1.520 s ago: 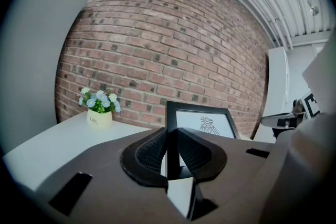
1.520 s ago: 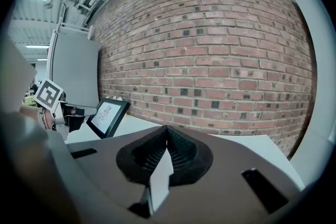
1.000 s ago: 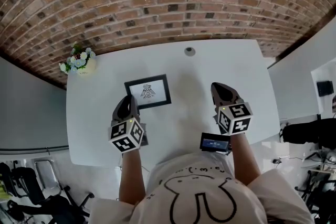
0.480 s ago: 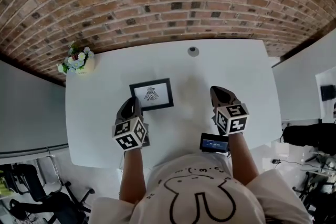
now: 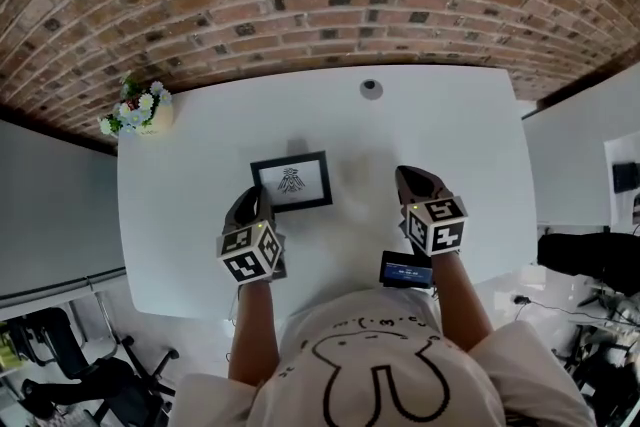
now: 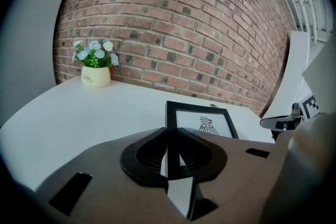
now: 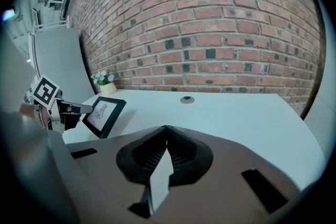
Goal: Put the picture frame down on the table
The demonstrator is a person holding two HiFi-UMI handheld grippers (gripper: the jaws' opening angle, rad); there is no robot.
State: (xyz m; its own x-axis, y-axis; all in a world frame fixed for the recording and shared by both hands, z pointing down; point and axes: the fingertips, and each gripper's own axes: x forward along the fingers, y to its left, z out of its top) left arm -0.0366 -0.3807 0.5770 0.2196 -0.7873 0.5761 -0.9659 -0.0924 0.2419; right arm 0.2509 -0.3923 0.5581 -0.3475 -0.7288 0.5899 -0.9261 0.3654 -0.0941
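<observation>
A black picture frame [image 5: 292,182] with a small dark emblem on white sits over the middle of the white table [image 5: 460,130]. My left gripper [image 5: 257,198] is shut on its near left edge. In the left gripper view the frame's [image 6: 203,123] left rail runs between the closed jaws of the left gripper [image 6: 169,135]. The right gripper view shows the frame [image 7: 104,115] tilted, with its far side raised; I cannot tell whether its low edge touches the table. My right gripper [image 5: 412,177] hovers to the frame's right, and in its own view the right gripper [image 7: 167,128] is shut and holds nothing.
A cream pot of flowers [image 5: 140,112] stands at the table's far left corner, also in the left gripper view as the flower pot [image 6: 96,66]. A round grommet [image 5: 371,88] lies near the far edge by the brick wall. A small screen device [image 5: 406,270] hangs at the person's waist.
My left gripper has carried the frame a little to the right and nearer the table's middle. The right gripper has hardly moved.
</observation>
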